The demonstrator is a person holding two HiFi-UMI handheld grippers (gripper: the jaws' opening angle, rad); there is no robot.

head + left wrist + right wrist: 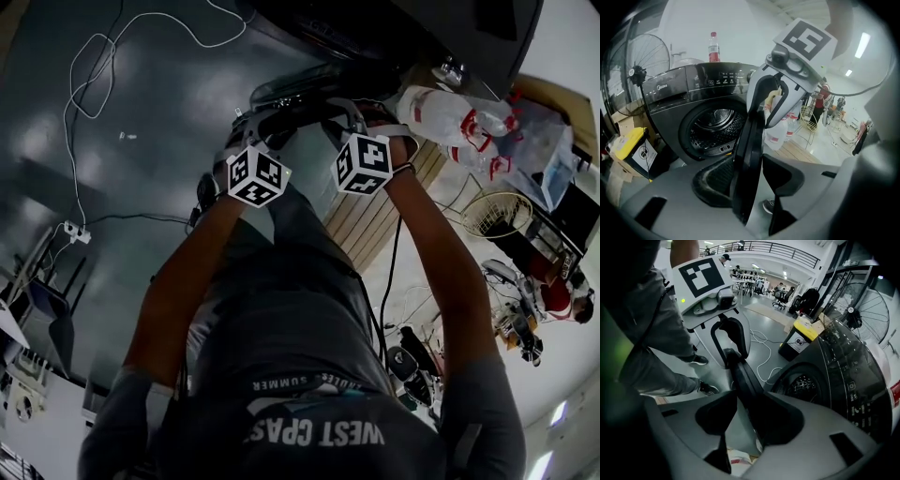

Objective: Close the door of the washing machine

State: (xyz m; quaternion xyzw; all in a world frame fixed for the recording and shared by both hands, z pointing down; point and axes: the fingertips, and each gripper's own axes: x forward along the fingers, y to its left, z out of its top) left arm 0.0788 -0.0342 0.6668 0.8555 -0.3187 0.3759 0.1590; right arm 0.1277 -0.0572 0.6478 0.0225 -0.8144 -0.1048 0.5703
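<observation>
The dark front-loading washing machine (693,86) stands with its round drum opening (710,126) uncovered. Its black door (749,140) is swung out edge-on toward me. My left gripper (751,177) is shut on the door's rim, with a pad against each face. Higher on the same rim, my right gripper (771,101) clamps the door (740,376) between its pads (783,420). In the right gripper view the left gripper (729,341) shows on the rim farther along. In the head view both marker cubes (257,175) (364,162) sit side by side at the door, and the jaws are hidden.
A standing fan (637,70) and a yellow-lidded bin (629,146) are left of the machine, and a red-capped bottle (713,47) stands on top. Plastic jugs (780,131) and a wire basket (808,115) are to the right. A white cable (94,66) lies on the floor.
</observation>
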